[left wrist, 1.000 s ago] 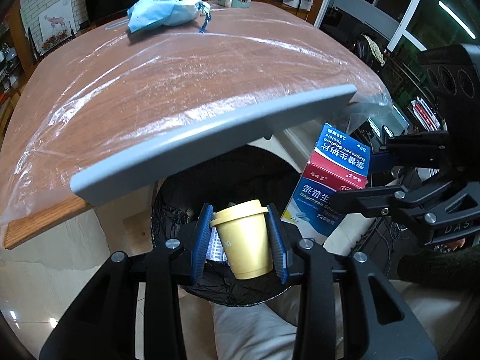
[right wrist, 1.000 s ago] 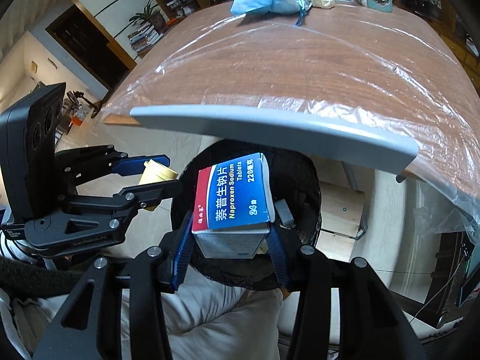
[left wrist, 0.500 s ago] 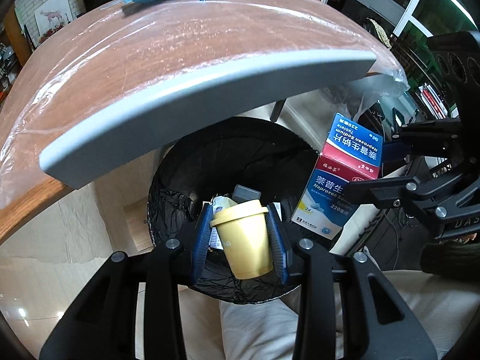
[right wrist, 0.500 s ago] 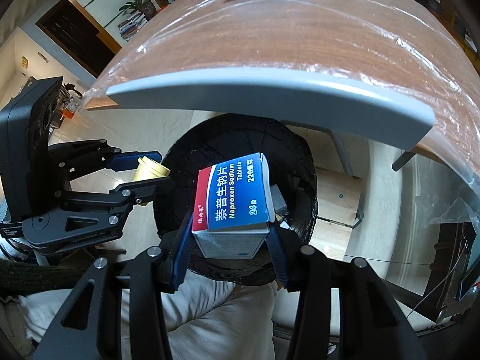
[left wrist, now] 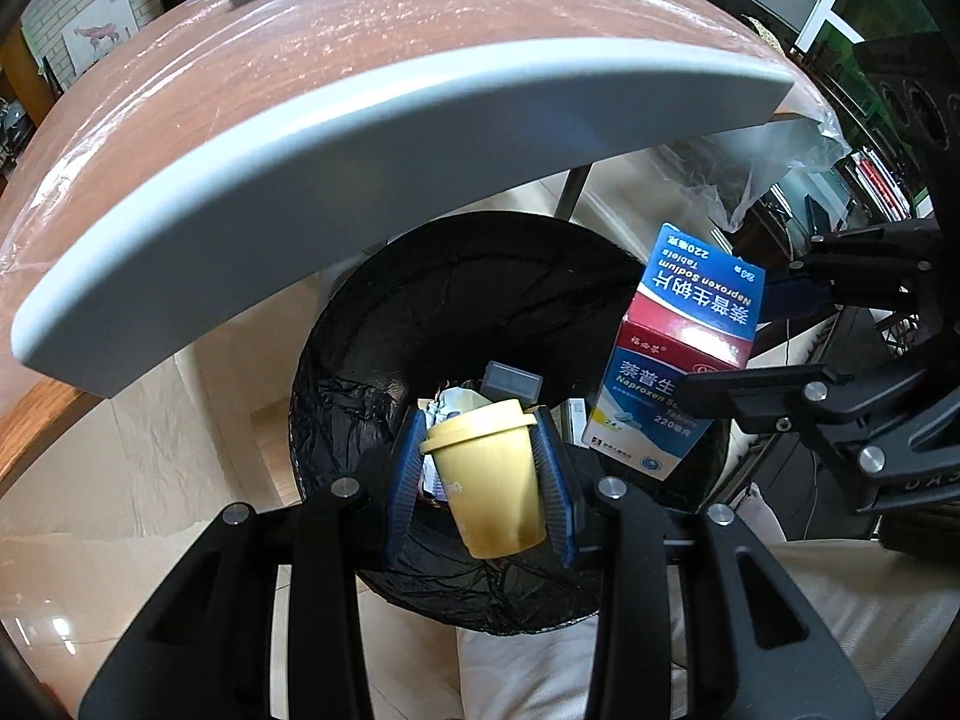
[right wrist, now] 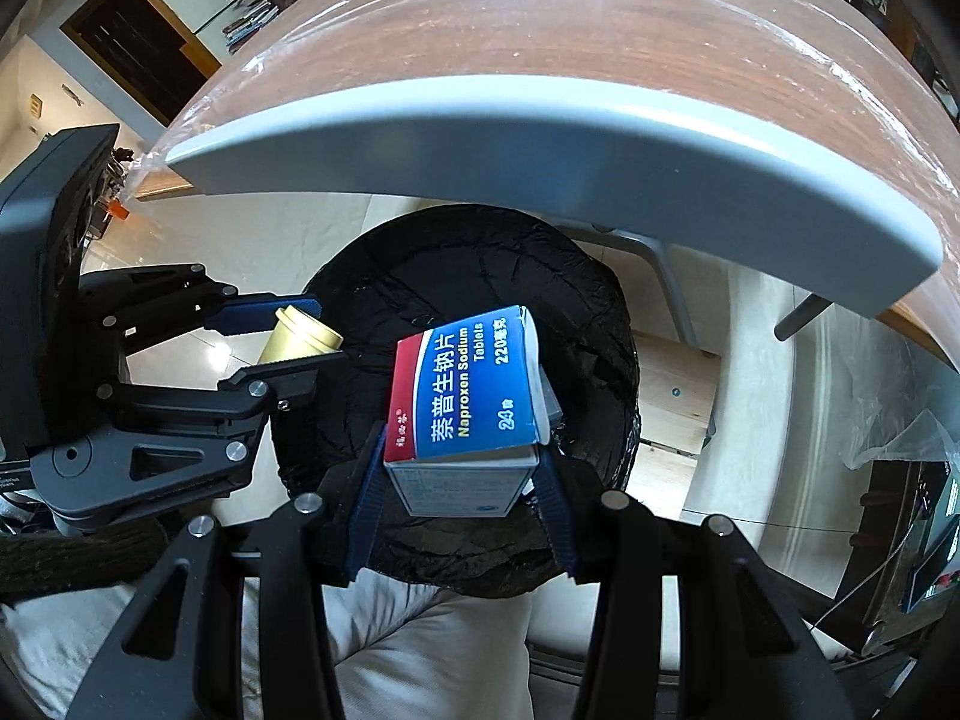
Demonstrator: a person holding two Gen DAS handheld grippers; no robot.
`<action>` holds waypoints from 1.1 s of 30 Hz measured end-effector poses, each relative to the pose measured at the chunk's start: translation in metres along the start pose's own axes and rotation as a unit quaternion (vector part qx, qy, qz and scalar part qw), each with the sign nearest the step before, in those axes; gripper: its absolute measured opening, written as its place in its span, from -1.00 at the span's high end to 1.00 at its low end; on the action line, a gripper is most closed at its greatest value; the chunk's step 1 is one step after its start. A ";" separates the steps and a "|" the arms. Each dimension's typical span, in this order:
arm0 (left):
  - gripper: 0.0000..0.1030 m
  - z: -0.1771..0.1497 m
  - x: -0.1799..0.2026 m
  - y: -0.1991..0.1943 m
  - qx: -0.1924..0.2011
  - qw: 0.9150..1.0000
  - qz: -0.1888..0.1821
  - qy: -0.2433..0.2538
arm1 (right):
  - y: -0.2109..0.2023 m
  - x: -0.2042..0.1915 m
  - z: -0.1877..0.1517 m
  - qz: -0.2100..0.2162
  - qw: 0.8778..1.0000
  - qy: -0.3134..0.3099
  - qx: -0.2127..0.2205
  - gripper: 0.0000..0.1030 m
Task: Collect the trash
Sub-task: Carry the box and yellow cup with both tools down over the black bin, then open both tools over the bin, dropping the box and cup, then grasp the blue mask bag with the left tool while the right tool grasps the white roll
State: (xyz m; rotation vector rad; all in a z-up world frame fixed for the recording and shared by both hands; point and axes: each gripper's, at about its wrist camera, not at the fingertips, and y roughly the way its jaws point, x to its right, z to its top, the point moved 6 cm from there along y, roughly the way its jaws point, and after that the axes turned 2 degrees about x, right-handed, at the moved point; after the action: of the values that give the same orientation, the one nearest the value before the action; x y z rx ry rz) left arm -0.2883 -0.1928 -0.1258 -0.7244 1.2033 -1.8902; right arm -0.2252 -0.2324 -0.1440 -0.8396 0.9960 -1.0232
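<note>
Pointing steeply down over the black bin (left wrist: pixel 420 324) below the table (left wrist: pixel 360 60): left tongs (left wrist: pixel 480 474) clamped on yellow cup (left wrist: pixel 489 480), right tongs (right wrist: pixel 459 480) gripping pill box (right wrist: pixel 468 384).

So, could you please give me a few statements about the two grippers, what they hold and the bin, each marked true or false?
1. The left gripper is shut on a yellow cup. True.
2. The right gripper is empty. False: it is shut on a blue and red medicine box.
3. Both items hang above the black-lined bin. True.
4. The bin is empty. False: some trash already lies in it.
5. The cup lies on the table. False: it is held in the air.
</note>
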 end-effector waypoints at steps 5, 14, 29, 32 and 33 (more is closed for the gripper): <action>0.26 0.000 0.000 0.007 -0.006 1.000 0.006 0.000 | 0.005 0.000 0.001 -0.004 1.000 0.000 -0.005 0.12; -0.50 0.003 -0.005 0.012 0.007 1.000 0.004 -0.001 | 0.005 0.001 0.002 -0.012 1.000 0.007 0.004 -0.37; -0.83 0.045 -0.017 -0.121 0.158 0.986 -0.056 -0.019 | -0.125 0.016 0.039 -0.003 0.988 0.031 0.148 -0.64; -0.90 0.074 -0.029 -0.138 0.199 0.980 -0.015 -0.004 | -0.149 0.028 0.075 -0.041 0.977 0.034 0.205 -0.83; -0.90 0.084 -0.033 -0.139 0.206 0.978 -0.010 -0.004 | -0.152 0.033 0.086 -0.048 0.975 0.036 0.215 -0.84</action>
State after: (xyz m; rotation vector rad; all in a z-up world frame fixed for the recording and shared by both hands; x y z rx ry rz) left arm -0.2461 -0.1689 0.0329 -0.5164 0.7605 -2.0600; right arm -0.1812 -0.3020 0.0136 -0.4990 0.7578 -1.3020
